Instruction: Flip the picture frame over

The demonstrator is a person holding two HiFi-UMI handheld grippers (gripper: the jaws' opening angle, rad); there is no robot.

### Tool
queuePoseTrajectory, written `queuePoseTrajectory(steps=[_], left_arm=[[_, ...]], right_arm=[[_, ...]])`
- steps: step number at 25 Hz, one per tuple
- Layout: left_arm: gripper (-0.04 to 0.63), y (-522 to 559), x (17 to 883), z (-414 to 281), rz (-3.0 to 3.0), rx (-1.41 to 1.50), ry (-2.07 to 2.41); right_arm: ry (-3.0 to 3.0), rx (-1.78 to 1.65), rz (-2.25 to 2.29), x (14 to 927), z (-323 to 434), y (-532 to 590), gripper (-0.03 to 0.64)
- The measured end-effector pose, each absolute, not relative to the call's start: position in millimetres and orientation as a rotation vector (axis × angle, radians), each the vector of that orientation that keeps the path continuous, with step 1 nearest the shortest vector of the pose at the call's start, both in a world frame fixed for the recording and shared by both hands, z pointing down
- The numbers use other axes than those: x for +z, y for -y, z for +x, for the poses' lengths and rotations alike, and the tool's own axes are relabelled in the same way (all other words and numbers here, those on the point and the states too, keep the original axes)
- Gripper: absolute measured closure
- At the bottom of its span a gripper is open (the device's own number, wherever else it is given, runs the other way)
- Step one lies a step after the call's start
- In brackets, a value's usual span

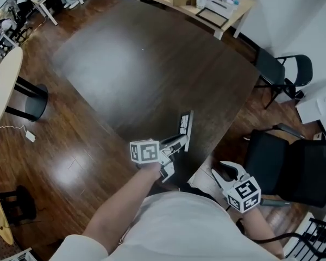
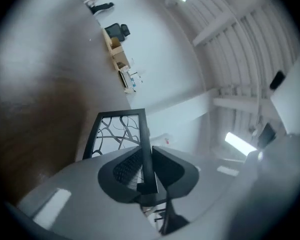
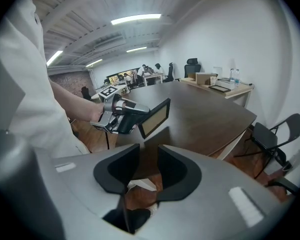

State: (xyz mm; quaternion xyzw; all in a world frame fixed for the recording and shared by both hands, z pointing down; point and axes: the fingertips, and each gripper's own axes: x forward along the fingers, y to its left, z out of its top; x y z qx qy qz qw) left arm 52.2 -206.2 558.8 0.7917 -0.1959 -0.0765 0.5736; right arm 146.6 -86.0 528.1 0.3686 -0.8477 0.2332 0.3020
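Picture frame (image 1: 186,125), thin, black-bordered and rectangular, is held on edge over the near margin of the dark glossy table (image 1: 152,64), clamped in the left gripper (image 1: 180,141). Broad bare tabletop lies beyond it. The right gripper (image 1: 224,173) is beside the table edge, jaws apart and empty.

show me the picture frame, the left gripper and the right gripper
picture frame (image 2: 115,134): left gripper view, its patterned face
left gripper (image 2: 147,160): left gripper view, between its fingertips, clamped on the picture frame's edge
right gripper (image 3: 148,156): right gripper view, the empty gap between its fingertips
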Motion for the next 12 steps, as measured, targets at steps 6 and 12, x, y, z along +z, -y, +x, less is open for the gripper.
queuePoseTrajectory(steps=[6,12], left_arm=[[0.531,216.6,561.9,32.1,1.601,-0.456,0.200],[0.531,218.9,574.6,16.3,1.499,-0.528,0.077]], right_arm=[[2.175,0.616,1.044,520.4,124.2,75.3,0.502],[2.104,0.639,1.118,515.9,112.3,64.8,0.502]])
